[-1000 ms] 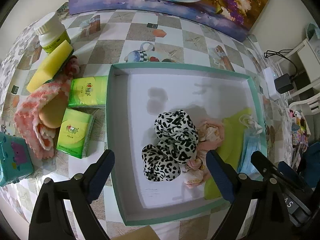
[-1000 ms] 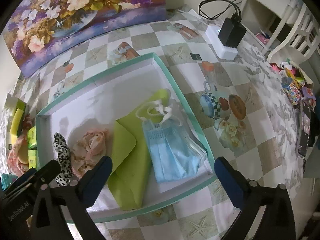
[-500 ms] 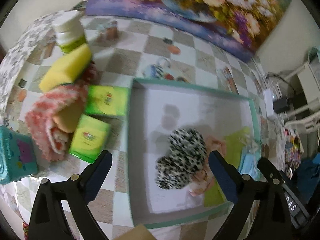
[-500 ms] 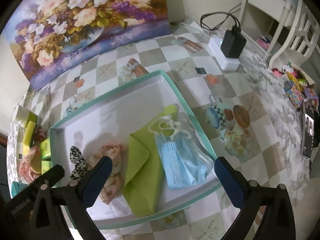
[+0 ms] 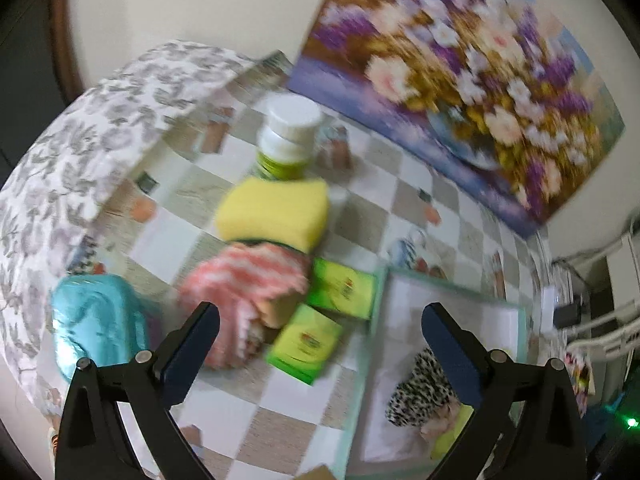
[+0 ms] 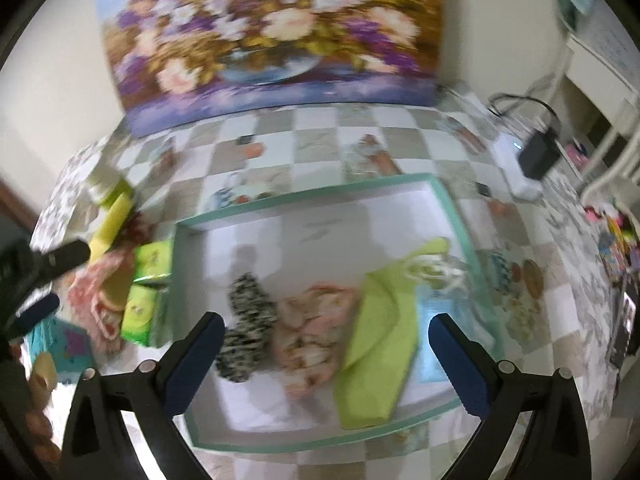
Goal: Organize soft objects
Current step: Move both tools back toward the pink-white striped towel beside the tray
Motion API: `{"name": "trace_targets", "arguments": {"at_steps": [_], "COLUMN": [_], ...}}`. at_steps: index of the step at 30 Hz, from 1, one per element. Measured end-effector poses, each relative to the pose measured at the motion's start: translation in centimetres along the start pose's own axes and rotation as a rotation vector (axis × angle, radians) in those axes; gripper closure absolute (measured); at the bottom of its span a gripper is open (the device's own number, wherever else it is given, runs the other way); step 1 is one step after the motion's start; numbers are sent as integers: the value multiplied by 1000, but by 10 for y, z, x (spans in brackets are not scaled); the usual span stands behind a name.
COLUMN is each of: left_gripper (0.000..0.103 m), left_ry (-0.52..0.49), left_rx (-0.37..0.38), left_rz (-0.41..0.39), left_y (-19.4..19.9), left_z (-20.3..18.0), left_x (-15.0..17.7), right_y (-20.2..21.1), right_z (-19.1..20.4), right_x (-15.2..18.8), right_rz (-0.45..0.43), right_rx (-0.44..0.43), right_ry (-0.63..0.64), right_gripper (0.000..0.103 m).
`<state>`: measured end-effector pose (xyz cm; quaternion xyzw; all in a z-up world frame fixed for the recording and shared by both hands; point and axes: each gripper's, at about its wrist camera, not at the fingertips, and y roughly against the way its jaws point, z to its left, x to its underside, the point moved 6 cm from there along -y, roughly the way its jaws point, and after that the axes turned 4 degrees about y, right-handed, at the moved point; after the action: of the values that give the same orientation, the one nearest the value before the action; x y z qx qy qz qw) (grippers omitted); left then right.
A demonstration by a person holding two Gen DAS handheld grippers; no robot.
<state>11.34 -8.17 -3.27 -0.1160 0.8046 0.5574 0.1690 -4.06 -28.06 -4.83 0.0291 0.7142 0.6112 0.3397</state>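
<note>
A teal-rimmed white tray (image 6: 444,200) holds a leopard-print scrunchie (image 6: 248,312), a pink scrunchie (image 6: 316,320), a lime green cloth (image 6: 380,332) and a blue face mask (image 6: 434,336). Left of the tray lie a yellow sponge (image 5: 276,212), a pink knitted cloth (image 5: 244,280) and two green tissue packs (image 5: 308,344). My left gripper (image 5: 320,340) is open and empty, above the tissue packs. My right gripper (image 6: 326,348) is open and empty, above the tray. The tray's corner (image 5: 384,276) shows in the left wrist view.
A white-capped bottle (image 5: 292,136) stands behind the sponge. A teal box (image 5: 96,320) sits at the left. A flower painting (image 6: 272,36) leans on the back wall. A charger and power strip (image 6: 536,160) lie at the right, near white furniture.
My left gripper has swung left, from over the tray to over the tissue packs and pink cloth. My right gripper has pulled back and turned left, showing more of the tray.
</note>
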Motion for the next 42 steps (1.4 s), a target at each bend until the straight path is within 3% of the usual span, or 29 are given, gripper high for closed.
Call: {"name": "trace_targets", "arguments": {"at_steps": [4,7,10,14,18,30,42], "left_gripper": [2,2,2,2,2,2,2], "left_ry": [43,39,66,82,73,-10,-132], "left_rx": [-3,-51,-38,-58,-97,-81,-76], "left_rz": [-38,-87,-138,-155,-143,-115,16], "left_y": [12,22,32,35,32,17,-7], "left_z": [19,33,44,59,71,70,53], "left_x": [-9,-16,-23,-30,-32,-33,-27], "right_y": [1,1,1,-2,-5,-20,-41], "right_z": [22,35,49,68,86,123,148], "right_x": [0,0,-1,-1,-2,-6,0], "right_rz": [-3,-3,-3,1,6,24,66], "right_rx": [-35,-53,-63,-77,-97,-136,-221], "right_ry": [32,45,63,89,106,152,178], "right_gripper": [0,0,0,0,0,0,2]}}
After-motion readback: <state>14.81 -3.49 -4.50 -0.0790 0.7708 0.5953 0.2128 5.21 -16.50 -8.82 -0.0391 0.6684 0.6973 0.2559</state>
